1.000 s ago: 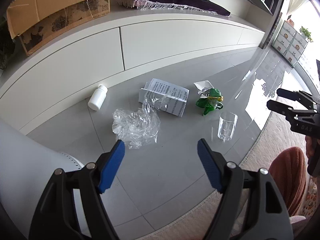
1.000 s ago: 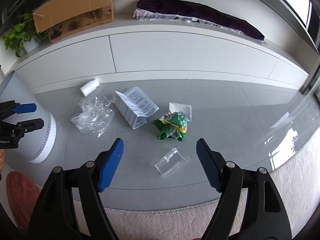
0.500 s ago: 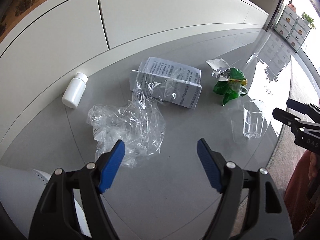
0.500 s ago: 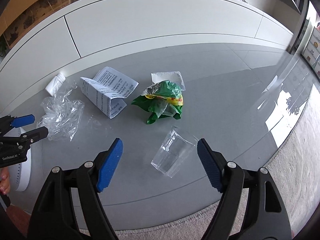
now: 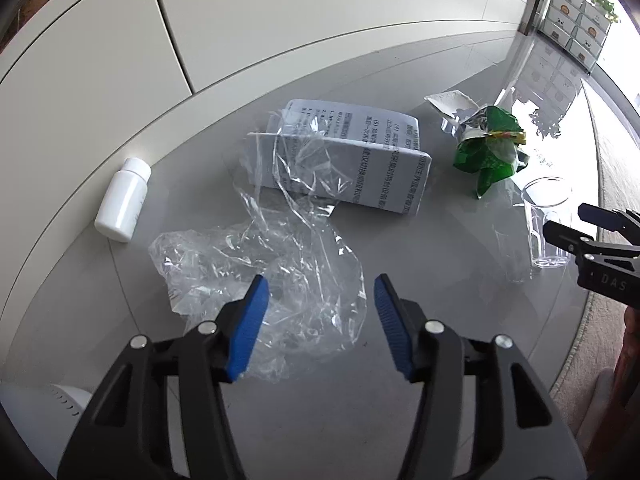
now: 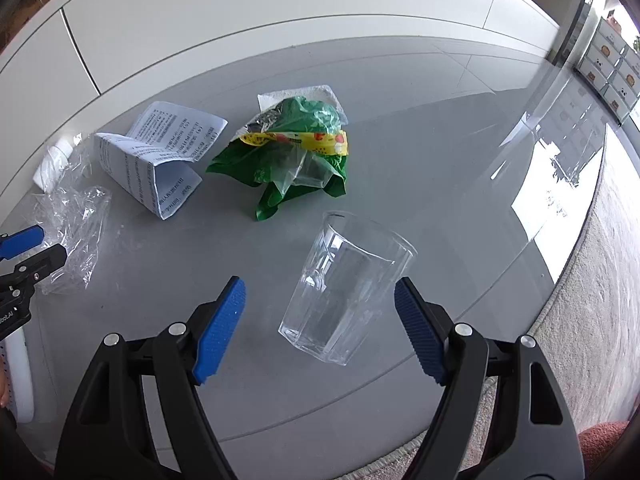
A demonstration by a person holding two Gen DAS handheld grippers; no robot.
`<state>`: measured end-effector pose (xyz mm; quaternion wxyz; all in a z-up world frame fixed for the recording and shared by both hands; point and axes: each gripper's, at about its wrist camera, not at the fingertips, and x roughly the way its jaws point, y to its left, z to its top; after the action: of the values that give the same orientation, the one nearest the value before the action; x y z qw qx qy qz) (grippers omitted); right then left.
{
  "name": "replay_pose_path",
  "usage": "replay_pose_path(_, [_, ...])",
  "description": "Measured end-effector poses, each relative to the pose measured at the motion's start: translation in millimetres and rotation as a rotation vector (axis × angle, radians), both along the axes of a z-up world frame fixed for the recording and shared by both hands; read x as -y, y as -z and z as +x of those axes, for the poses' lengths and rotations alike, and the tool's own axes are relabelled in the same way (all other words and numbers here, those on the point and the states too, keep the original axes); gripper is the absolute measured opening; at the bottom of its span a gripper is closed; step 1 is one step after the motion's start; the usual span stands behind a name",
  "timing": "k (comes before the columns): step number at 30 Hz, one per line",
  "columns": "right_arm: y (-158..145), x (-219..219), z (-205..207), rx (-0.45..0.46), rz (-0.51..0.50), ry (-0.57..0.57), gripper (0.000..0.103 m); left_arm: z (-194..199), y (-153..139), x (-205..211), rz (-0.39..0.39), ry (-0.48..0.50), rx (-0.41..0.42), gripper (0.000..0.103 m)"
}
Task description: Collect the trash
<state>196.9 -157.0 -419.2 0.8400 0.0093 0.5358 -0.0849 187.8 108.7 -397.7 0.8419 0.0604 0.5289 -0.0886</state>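
Five pieces lie on the grey floor (image 5: 460, 272): one crumpled clear plastic film (image 5: 256, 264), one folded printed paper sheet (image 5: 348, 160), one green crinkled snack wrapper (image 6: 292, 160), one white plastic bottle (image 5: 122, 200) at nine o'clock of the paper, and one clear drinking glass (image 6: 348, 288). The left gripper (image 5: 320, 320) is closing its jaws, the film between them, untouched. The right gripper (image 6: 320, 328) gapes wide around the glass. Only the left wrist view shows the bottle unobstructed.

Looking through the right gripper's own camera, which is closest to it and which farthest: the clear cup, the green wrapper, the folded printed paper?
1. Clear cup, between the open right gripper pads.
2. Green wrapper, just beyond the cup.
3. Folded printed paper, farther left.
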Motion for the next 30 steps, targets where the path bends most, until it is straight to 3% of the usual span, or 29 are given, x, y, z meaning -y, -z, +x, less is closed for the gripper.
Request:
replay_pose_path(3, [11, 2, 2, -0.03, -0.013, 0.016, 0.074, 2, 5, 6, -0.009, 0.016, -0.007, 0.039])
replay_pose_path(6, [17, 4, 2, -0.052, -0.025, 0.02, 0.066, 4, 11, 11, -0.071, 0.029, -0.053, 0.012])
replay_pose_path(9, [19, 4, 3, -0.061, -0.039, 0.013, 0.059, 2, 23, 18, -0.1, 0.042, -0.112, 0.004])
replay_pose_path(30, [0, -5, -7, -0.022, -0.004, -0.053, 0.053, -25, 12, 12, -0.165, 0.011, -0.123, 0.0])
